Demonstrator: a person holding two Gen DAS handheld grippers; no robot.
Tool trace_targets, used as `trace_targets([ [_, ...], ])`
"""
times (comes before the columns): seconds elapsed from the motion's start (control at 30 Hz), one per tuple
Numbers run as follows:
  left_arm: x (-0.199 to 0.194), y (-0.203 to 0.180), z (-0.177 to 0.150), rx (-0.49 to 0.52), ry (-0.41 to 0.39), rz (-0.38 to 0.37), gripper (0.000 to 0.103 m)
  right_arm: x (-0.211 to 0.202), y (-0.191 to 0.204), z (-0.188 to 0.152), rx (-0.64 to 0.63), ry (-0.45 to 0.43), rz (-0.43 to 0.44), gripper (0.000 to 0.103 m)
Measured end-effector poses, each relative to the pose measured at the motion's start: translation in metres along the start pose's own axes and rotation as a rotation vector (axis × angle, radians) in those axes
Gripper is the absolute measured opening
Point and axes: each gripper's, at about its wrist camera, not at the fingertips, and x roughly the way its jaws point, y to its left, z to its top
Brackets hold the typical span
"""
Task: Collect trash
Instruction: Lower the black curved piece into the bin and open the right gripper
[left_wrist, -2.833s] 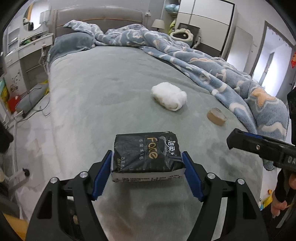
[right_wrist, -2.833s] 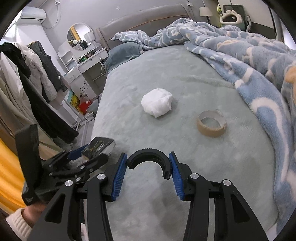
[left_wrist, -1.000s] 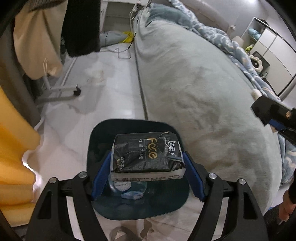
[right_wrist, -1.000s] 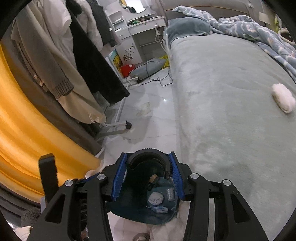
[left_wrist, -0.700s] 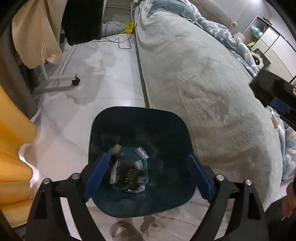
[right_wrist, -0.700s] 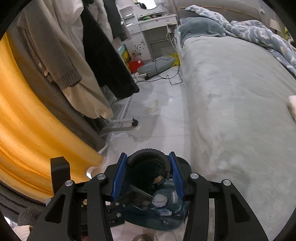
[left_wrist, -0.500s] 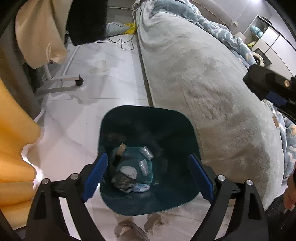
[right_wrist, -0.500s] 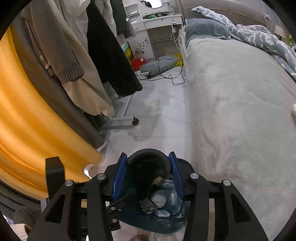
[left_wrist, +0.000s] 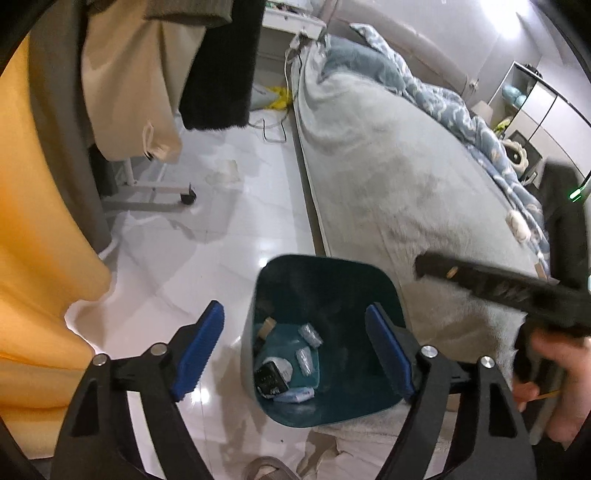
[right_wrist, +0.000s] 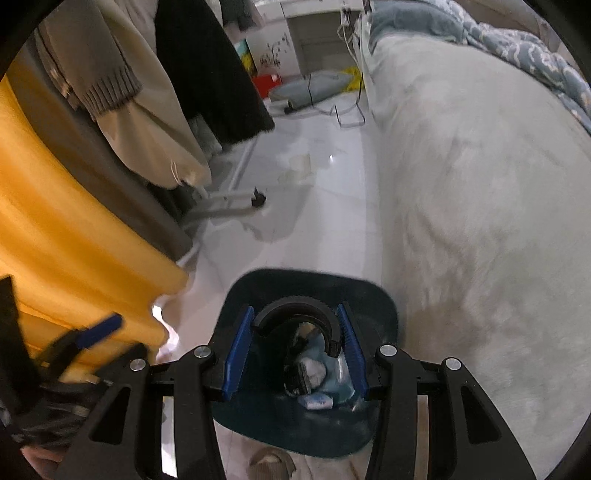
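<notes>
Bedroom, seen from my two hands, left to right. At far left hangs a yellow curtain (left_wrist: 33, 221), then coats (left_wrist: 133, 81) on a wheeled rack (left_wrist: 155, 192) over a glossy white tiled floor (left_wrist: 221, 229). A dark teal bin (left_wrist: 380, 280) stands on the floor against the side of the bed (left_wrist: 406, 177), which is covered in grey-green plush with a blue patterned blanket (left_wrist: 461, 110) bunched toward its far side. My left gripper (left_wrist: 295, 350) is off the bin's left rim; its jaws are spread wide, closing a little, with nothing between them. In the bin lie the black tissue pack (left_wrist: 271, 376) and pale wrappers (left_wrist: 308, 338). My right gripper (right_wrist: 295, 354) hangs directly above the bin's mouth, its jaws pinching a black half-ring of plastic (right_wrist: 295, 314). A small white wad (left_wrist: 519, 225) lies on the bed near the right edge. A slipper (right_wrist: 271, 465) sits on the floor by the bin.
</notes>
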Motion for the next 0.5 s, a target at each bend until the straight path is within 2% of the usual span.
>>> trace_targets([
  [0.17,-0.017,0.008,0.002,-0.018,-0.043,0.008,0.073,0.023,0.002,-0.007,-0.005,0.063,-0.034,0.047],
  [0.5,-0.051,0.011,0.009,-0.006,-0.144,-0.051,0.064,0.062,0.008,-0.027,-0.052,0.190,-0.096,0.047],
])
